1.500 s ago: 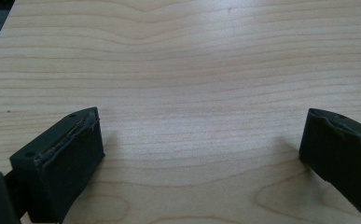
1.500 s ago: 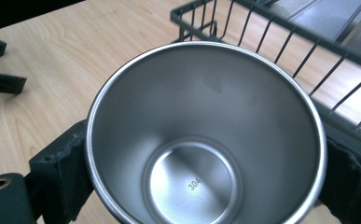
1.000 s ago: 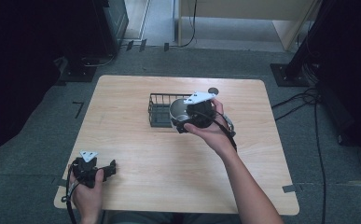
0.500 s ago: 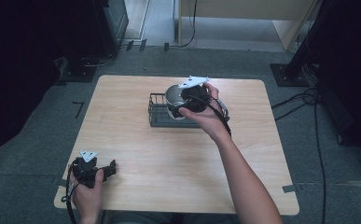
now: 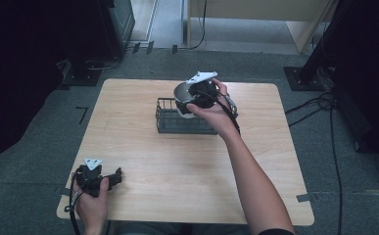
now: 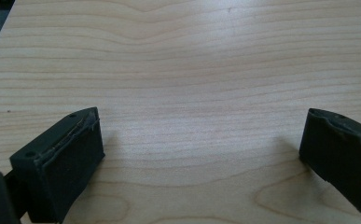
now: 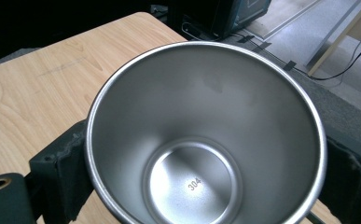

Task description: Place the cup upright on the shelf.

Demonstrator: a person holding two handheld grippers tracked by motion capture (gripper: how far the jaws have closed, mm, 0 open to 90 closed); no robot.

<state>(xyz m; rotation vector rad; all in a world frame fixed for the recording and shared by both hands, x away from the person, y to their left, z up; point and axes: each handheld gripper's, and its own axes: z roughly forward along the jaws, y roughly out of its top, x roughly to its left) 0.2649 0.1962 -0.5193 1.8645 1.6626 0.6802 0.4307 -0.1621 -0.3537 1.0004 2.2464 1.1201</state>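
Down at about seven o'clock on the table, near the front-left corner, the left gripper rests low over the wood in the person's left hand. Its jaws stand wide apart with nothing between them; the left gripper view shows bare wood grain between the two black pads. A cable trails from it off the near edge.

Toward twelve o'clock, near the table's far edge, a dark wire rack sits on the wood. Just over the rack's right part, the right gripper is held up in the right hand, its grey plate on top. Its jaws are clamped on a steel cup, one on each side of the wall. In the right gripper view the cup opens toward the camera, tilted, and the number 304 is stamped on its bottom. Whether the cup touches the rack I cannot tell.

At three o'clock, beyond the table, cables lie on the grey floor.
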